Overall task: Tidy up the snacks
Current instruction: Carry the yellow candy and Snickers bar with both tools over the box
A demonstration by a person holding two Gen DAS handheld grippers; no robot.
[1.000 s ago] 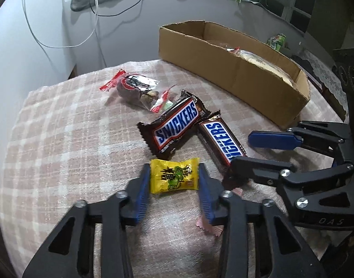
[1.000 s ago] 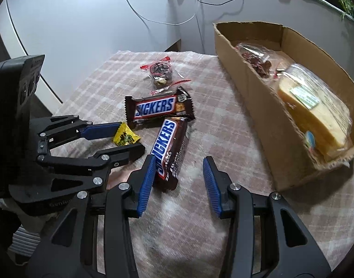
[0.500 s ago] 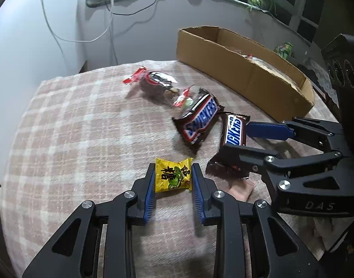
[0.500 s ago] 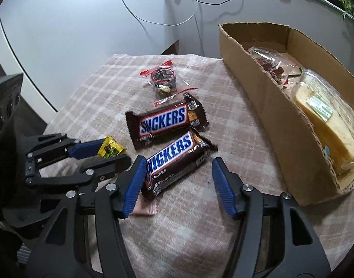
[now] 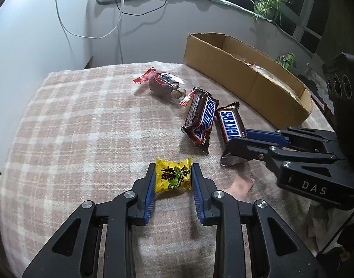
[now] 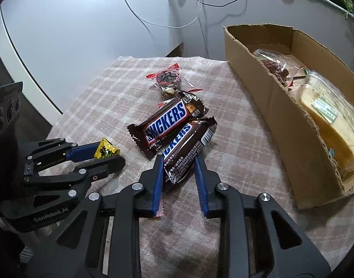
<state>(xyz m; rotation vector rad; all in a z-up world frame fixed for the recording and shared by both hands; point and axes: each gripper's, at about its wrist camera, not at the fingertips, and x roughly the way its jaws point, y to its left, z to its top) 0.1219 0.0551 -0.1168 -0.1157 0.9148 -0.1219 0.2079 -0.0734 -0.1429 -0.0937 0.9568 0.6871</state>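
A small yellow candy packet (image 5: pixel 173 178) sits pinched between the blue pads of my left gripper (image 5: pixel 173 169), just above the pink plaid cloth (image 5: pixel 84 127). My right gripper (image 6: pixel 179 159) is closing its jaws on the near end of a brown Snickers bar (image 6: pixel 186 143), and both pads touch its wrapper. A second Snickers bar (image 6: pixel 167 122) lies free beside it on the left. In the right wrist view, the left gripper (image 6: pixel 108 155) shows with the yellow candy packet (image 6: pixel 105 150). The left wrist view shows the right gripper (image 5: pixel 237 142) on the held Snickers bar (image 5: pixel 230 125).
A long open cardboard box (image 6: pixel 281 115) stands along the right, holding wrapped cake and a clear snack bag. A clear bag of nuts with red ends (image 5: pixel 164 84) lies behind the bars. A pink wrapper (image 5: pixel 240 186) lies between the grippers. White wall and cables are behind.
The left jaws closed from wide onto the yellow candy and shifted with it. The right jaws widened, then closed on the nearer Snickers bar, which turned diagonal.
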